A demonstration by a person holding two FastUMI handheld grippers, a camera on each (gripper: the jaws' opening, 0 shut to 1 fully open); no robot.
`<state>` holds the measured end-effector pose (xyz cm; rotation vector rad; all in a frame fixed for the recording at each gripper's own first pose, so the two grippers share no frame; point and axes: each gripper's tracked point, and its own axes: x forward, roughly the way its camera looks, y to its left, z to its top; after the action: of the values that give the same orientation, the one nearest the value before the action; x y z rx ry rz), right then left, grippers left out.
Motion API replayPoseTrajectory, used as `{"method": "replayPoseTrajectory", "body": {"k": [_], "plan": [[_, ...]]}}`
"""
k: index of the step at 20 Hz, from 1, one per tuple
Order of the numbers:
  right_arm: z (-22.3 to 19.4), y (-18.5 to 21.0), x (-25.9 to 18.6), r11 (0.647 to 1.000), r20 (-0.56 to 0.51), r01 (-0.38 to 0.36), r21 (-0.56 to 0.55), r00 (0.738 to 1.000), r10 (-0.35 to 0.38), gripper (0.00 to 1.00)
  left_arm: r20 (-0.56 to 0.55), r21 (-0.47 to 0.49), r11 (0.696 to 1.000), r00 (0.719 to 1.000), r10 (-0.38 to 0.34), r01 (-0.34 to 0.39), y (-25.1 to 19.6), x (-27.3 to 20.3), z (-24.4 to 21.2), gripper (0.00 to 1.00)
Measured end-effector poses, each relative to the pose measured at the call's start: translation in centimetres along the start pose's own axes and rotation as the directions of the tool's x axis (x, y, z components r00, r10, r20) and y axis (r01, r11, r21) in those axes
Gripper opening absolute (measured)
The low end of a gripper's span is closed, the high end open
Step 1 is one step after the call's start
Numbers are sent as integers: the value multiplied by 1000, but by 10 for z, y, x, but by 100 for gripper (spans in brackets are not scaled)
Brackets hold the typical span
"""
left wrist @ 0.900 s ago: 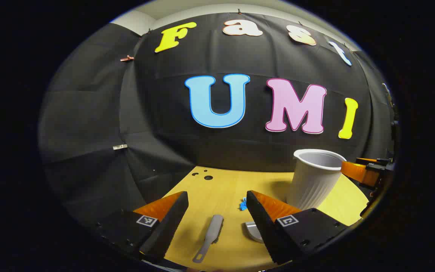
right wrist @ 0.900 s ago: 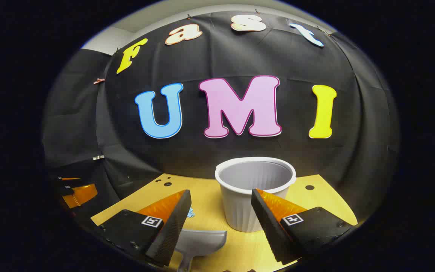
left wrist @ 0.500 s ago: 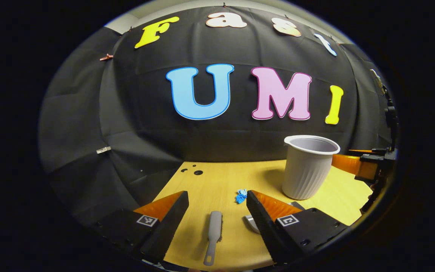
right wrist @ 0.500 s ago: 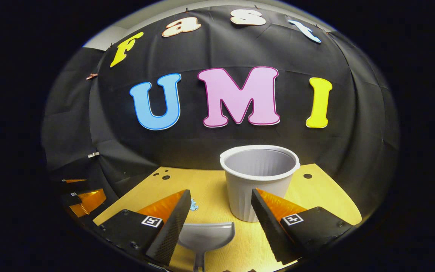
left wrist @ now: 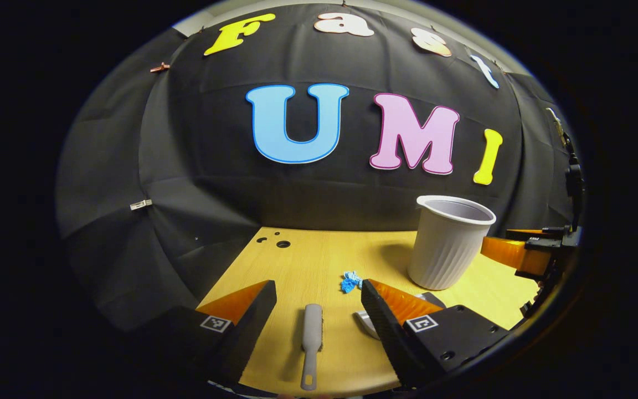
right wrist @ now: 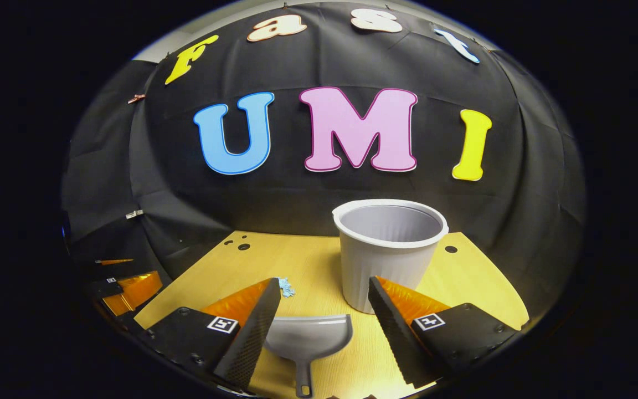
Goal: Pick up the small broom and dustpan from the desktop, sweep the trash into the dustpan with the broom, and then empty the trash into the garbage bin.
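Left gripper view: rides low over the near edge of the wooden desktop (left wrist: 319,260), facing the black cloth wall, close enough that the small broom (left wrist: 312,338) lies between its own spread fingers; the right gripper (left wrist: 524,252) pokes in at its far right edge. Right gripper view: same low stance, set further right, facing the same wall, with the dustpan (right wrist: 308,338) just ahead and the left gripper (right wrist: 125,285) at its far left. Shared ground: desktop, white garbage bin (left wrist: 447,244) (right wrist: 388,249), blue trash scrap (left wrist: 350,281) (right wrist: 286,287).
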<state>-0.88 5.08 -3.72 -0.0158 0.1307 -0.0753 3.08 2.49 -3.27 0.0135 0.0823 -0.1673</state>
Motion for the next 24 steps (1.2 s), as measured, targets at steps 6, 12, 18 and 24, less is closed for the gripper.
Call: {"method": "replayPoseTrajectory", "body": {"k": [6,12,18,24], "plan": [[-4,11,11,1000,-21,-23,-19,1000,22,99,-49,45,997,997,-66,68,-6,7,-11,99],[-26,11,23,999,-71,-37,-33,997,34,99,-193,36,993,976,-102,111,-19,27,-52,99],[-44,5,29,999,-130,-37,-22,991,34,99,-355,35,997,933,-49,66,-15,46,-109,99],[-59,-12,27,1000,-192,-19,-2,981,18,99,-510,27,999,860,-7,24,0,43,-165,99]]}}
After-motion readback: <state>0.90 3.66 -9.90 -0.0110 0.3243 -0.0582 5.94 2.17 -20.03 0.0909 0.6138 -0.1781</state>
